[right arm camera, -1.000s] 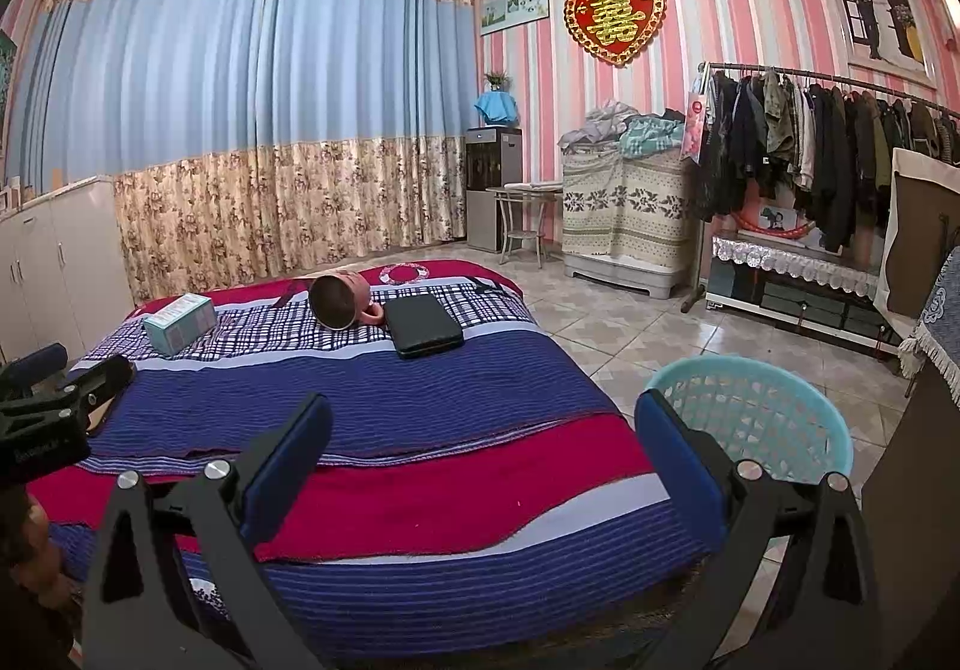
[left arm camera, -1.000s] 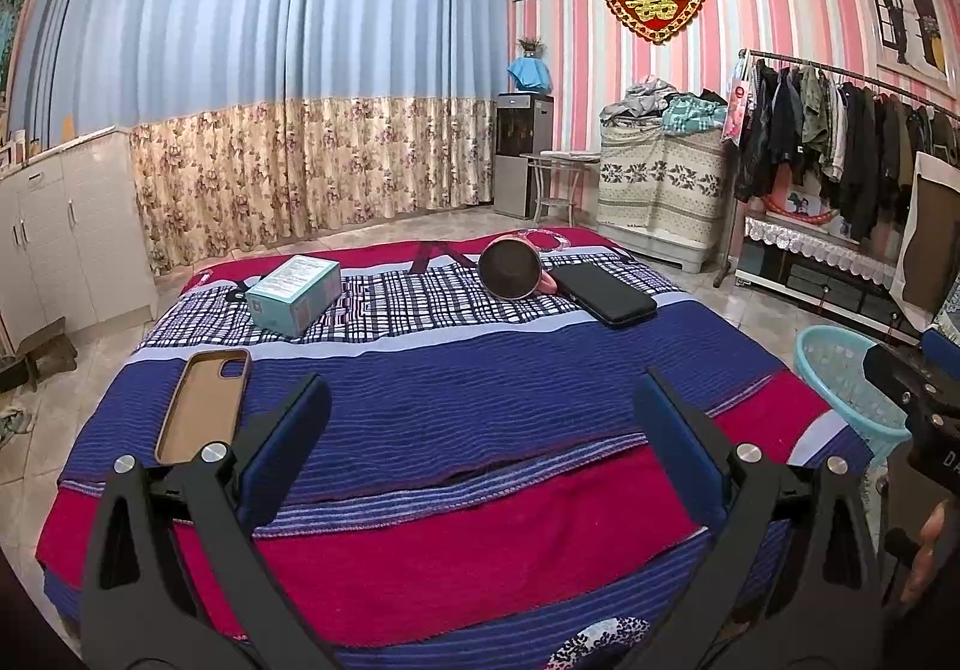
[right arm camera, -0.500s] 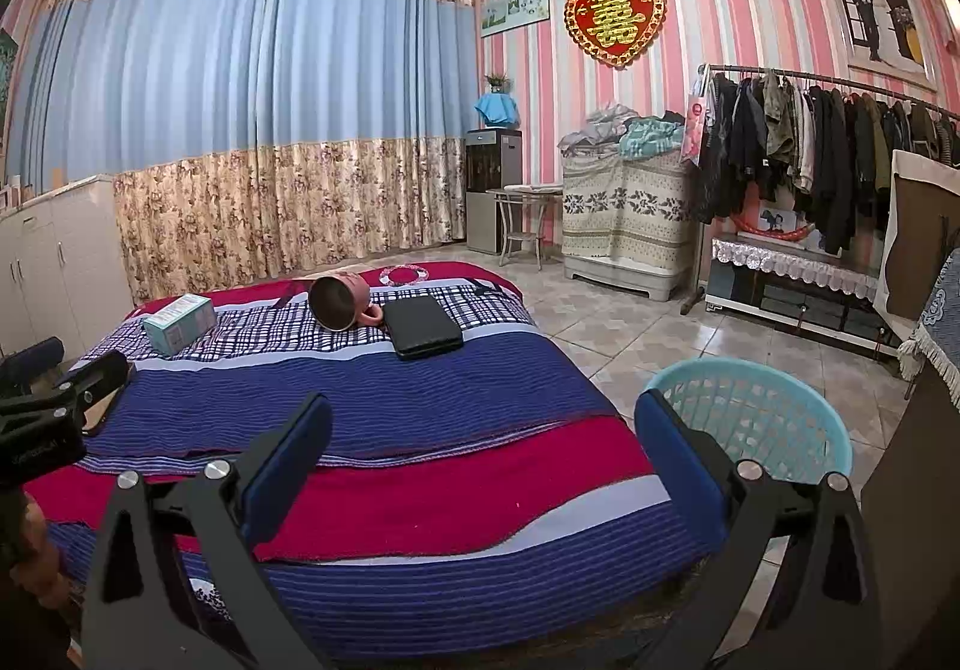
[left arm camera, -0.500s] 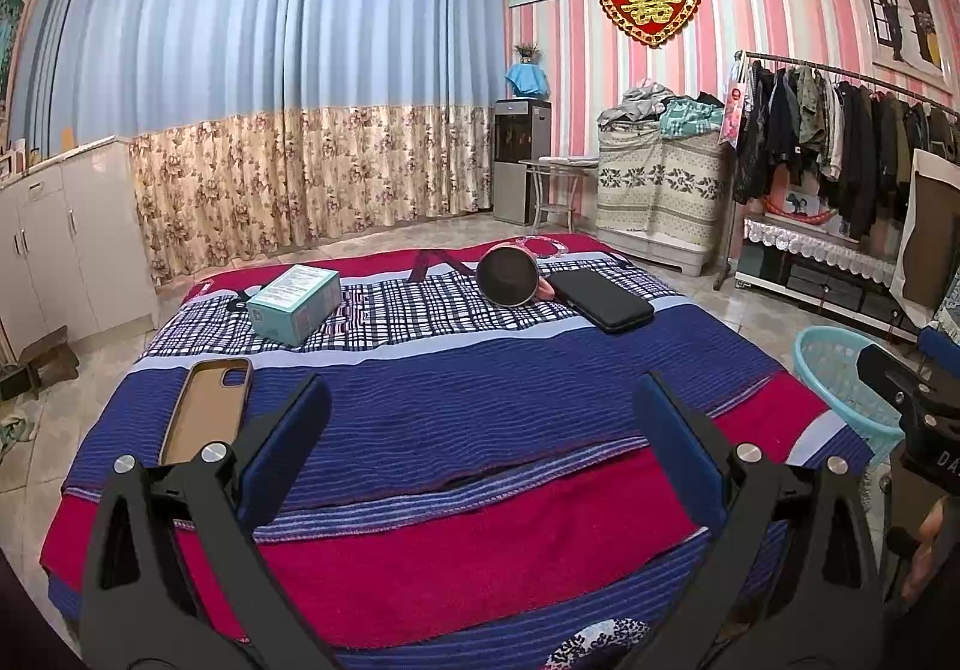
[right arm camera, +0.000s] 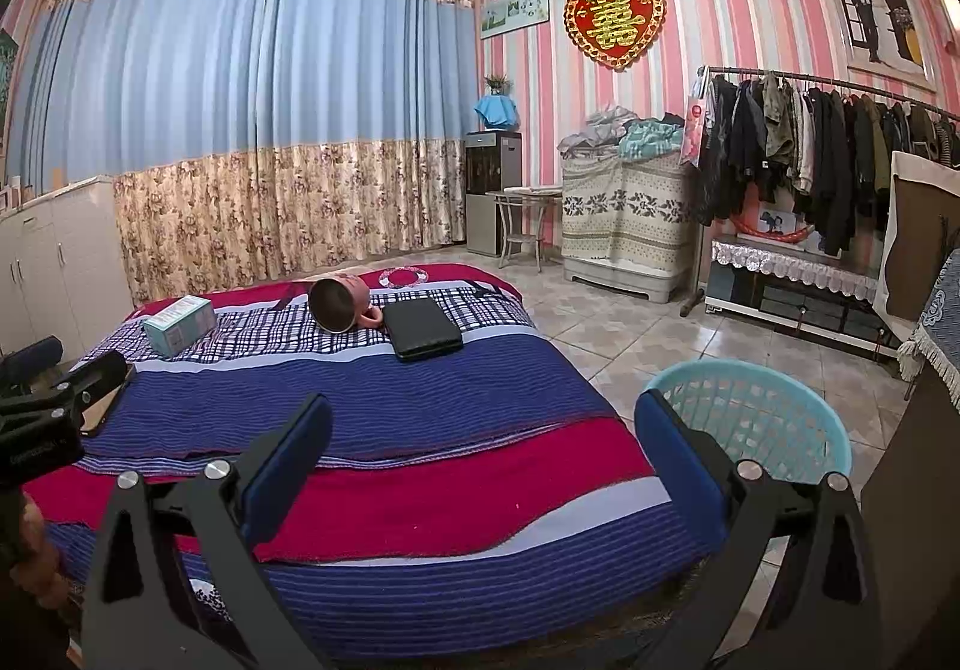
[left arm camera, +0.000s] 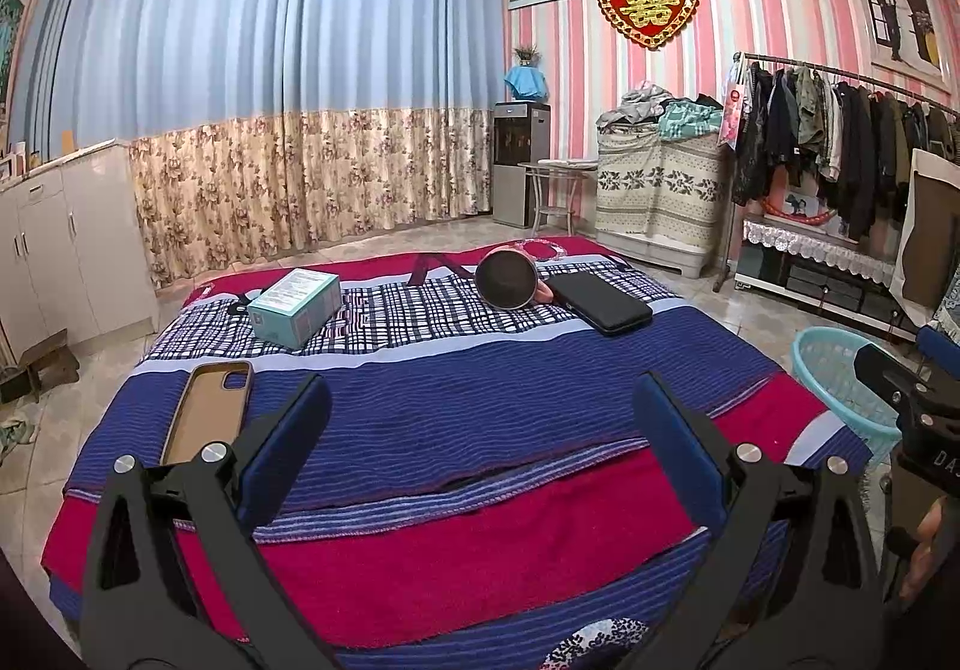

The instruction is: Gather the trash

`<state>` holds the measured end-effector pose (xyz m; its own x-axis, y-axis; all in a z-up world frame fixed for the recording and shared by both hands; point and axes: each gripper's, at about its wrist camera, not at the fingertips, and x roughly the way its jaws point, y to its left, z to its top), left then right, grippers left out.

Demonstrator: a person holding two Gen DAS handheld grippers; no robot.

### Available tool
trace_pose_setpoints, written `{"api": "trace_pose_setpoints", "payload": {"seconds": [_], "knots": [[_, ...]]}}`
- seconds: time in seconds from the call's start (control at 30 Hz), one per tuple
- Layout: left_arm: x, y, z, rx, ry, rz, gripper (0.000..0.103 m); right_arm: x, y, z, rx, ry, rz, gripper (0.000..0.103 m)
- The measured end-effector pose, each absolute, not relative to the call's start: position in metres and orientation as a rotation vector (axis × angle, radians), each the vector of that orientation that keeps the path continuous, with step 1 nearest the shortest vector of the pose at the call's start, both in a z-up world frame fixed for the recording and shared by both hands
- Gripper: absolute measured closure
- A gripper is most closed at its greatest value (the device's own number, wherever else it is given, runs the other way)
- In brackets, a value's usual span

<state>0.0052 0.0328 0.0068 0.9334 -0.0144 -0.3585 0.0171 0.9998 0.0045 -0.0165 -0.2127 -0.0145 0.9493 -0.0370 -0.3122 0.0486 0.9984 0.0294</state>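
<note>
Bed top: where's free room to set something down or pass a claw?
Free: the blue and red stripes between phone case and basket. Crowded: far checked band, with box, mug, black case.

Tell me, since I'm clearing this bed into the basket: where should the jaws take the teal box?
Grip the teal box across its two long side faces, coming down from above. It lies flat on the bed with its broad top up and stands apart from the phone case, so the left gripper, jaws open, probably has room.
</note>
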Motion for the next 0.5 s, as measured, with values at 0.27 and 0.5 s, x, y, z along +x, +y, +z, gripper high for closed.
{"api": "trace_pose_setpoints", "payload": {"seconds": [0.27, 0.5], "knots": [[0.0041, 0.0332, 0.0082, 0.011, 0.361, -0.017, 0.005, -0.0167, -0.2125, -0.0151, 0.036, 0.314, -0.044, 0.004], [0.0048, 0.0348, 0.0112, 0.004, 0.36, -0.016, 0.005, -0.014, -0.2135, -0.0118, 0.035, 0.308, -0.041, 0.005]]}}
